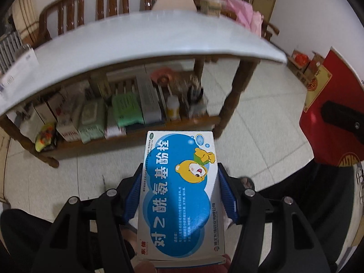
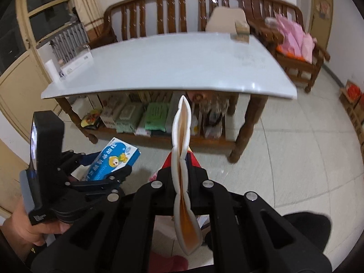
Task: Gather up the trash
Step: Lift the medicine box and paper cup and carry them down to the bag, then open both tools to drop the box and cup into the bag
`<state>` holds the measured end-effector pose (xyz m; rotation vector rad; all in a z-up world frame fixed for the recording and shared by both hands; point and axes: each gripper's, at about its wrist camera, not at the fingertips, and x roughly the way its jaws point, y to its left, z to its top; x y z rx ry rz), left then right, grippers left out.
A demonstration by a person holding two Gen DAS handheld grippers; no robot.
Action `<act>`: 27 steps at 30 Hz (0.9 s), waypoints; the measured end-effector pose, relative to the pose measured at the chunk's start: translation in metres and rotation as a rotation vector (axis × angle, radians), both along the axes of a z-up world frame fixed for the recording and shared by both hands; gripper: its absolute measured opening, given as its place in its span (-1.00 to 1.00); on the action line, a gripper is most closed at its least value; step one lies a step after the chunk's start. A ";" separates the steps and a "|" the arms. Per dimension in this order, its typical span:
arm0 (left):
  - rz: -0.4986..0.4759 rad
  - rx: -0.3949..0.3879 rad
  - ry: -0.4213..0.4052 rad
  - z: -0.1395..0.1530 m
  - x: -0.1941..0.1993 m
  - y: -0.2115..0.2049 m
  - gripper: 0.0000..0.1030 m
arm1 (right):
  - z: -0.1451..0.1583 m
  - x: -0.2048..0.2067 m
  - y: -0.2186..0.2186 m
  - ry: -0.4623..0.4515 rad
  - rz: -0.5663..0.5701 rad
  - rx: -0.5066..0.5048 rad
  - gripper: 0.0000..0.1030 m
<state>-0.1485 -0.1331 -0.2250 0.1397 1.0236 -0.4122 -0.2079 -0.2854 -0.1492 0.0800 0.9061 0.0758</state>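
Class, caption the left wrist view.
Left gripper clamps a blue medicine box before a white-topped table.

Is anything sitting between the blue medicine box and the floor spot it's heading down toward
Nothing visible does. The left tongs clamp the blue medicine box over bare floor tiles; the bin itself isn't clearly in view.

We look from two cameras, one on each hand-held tool, both tilted down and forward toward a white-topped table [image 2: 163,63] with a bench [image 2: 177,6] behind it. On the left view the table [image 1: 141,43] stands nearer and its lower shelf [image 1: 127,134] fills the middle. The right view sits farther back and takes in the left gripper [image 2: 103,161] at its near left. Both share table, shelf, bench and tiled floor [image 2: 284,159].
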 end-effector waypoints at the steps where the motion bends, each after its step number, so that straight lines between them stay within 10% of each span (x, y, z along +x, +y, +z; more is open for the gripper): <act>1: -0.002 0.015 0.006 -0.008 0.000 -0.002 0.14 | -0.008 0.000 -0.001 0.015 -0.007 0.011 -0.90; 27: 0.062 0.126 0.296 -0.193 0.032 -0.013 0.15 | -0.210 0.064 0.001 0.356 -0.144 0.079 -0.88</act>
